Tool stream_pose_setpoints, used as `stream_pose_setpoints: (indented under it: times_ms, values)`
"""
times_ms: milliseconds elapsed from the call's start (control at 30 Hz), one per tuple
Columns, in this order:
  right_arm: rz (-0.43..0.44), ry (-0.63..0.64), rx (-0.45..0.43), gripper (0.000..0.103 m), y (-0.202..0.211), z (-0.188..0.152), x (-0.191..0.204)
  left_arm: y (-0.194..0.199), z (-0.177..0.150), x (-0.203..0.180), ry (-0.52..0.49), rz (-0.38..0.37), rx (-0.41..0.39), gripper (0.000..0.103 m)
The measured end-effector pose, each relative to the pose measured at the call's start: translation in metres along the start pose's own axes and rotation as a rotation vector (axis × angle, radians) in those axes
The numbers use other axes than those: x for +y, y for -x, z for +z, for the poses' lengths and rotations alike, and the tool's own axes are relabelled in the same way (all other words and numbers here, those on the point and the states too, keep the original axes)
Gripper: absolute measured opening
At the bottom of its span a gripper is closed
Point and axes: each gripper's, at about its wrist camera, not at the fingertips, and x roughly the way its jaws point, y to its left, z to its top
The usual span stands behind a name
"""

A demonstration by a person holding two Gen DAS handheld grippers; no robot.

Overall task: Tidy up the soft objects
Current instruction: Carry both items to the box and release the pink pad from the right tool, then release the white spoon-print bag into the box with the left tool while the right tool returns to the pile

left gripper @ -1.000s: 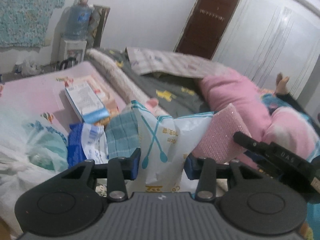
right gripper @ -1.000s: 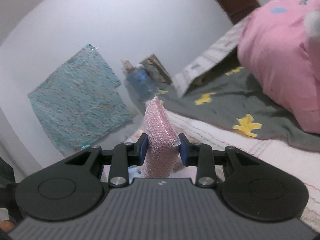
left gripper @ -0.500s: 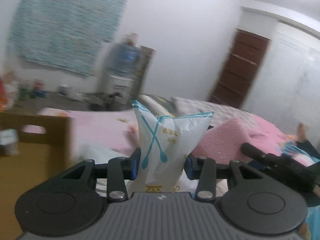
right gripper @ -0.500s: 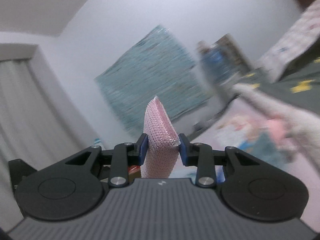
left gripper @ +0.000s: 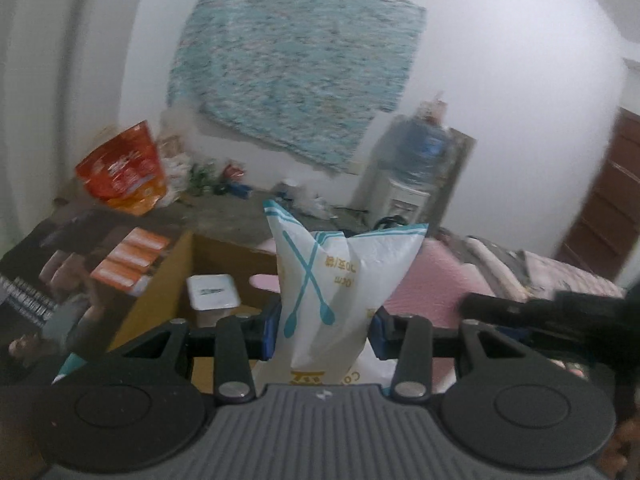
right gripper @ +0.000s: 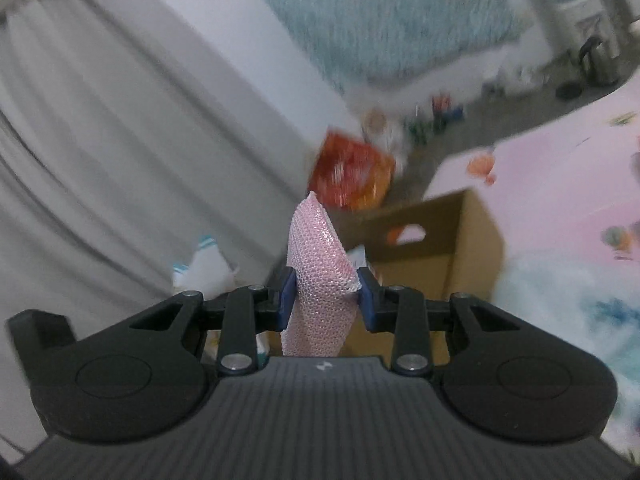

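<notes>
1. Left hand-held gripper is pinching a white plastic packet printed with crossed teal spoons; both blue pads are pressing its lower half and the packet is standing upright above the jaws.
2. Right hand-held gripper is pinching a pink mesh sponge; the pads are squeezing its lower part and its pointed top is sticking up and leaning slightly left.
3. In the left wrist view the right hand-held gripper is showing as a dark bar at the right edge, just beside the left one; the sponge cannot be made out there.
4. An open cardboard box is sitting beyond the sponge in the right wrist view, with a cut-out handle slot facing the camera; the sponge is sitting in front of it in the frame, not inside.
5. In the left wrist view the same box is lying below and behind the packet, and a white lidded tub is sitting inside it.
6. A red-orange snack bag is standing behind the box, near the wall.
7. A pink bed sheet is filling the right side of the right wrist view, right of the box.
8. A teal patterned cloth is hanging on the white wall, with a water dispenser standing to its right.
9. Grey curtains are covering the left of the right wrist view; the background there is blurring.
</notes>
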Motion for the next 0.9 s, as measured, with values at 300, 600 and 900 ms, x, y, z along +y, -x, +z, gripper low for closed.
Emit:
stream_pose_setpoints:
  times_ms: [300,600,900]
  values:
    - [-0.145,0.012,0.359,0.031,-0.180,0.029,0.024,-0.019,0.006,0.063,0.094,0.079,0.030,0.044]
    - [-0.227,0.020,0.562,0.034,-0.263,0.035,-0.008,-0.030,0.009,0.077,0.109,0.079,0.037,0.044]
    - [-0.354,0.161,0.480,0.051,-0.271,0.042,-0.011,-0.039,0.004,0.076,0.098,0.067,0.053,0.044]
